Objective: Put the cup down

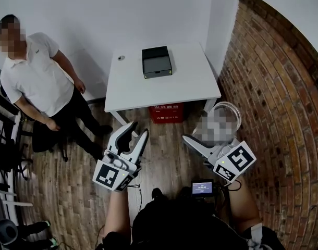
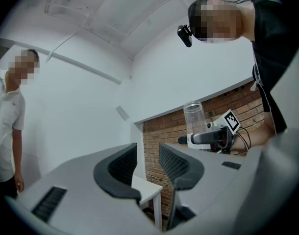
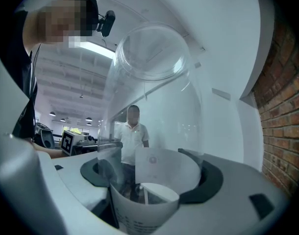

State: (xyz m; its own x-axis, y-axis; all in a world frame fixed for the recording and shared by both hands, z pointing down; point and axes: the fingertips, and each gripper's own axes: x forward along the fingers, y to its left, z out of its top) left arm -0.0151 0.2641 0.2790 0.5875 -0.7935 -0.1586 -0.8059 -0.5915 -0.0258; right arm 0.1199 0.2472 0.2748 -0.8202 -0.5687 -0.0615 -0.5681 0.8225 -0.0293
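A tall clear plastic cup (image 3: 154,106) with a white paper label stands upright between the jaws of my right gripper (image 3: 152,173), which is shut on its lower part. In the head view the cup (image 1: 233,113) is held in the air above the wooden floor, right of and in front of the white table (image 1: 190,85), by the right gripper (image 1: 208,139). My left gripper (image 1: 138,130) hangs beside it, open and empty. The left gripper view shows its jaws (image 2: 147,163) apart, with the cup (image 2: 194,116) off to the right.
On the table lie a black box (image 1: 157,61) and a small round object (image 1: 121,58). A red crate (image 1: 167,112) sits under the table. A person in a white shirt (image 1: 36,77) stands at the left. A brick wall (image 1: 273,87) runs along the right.
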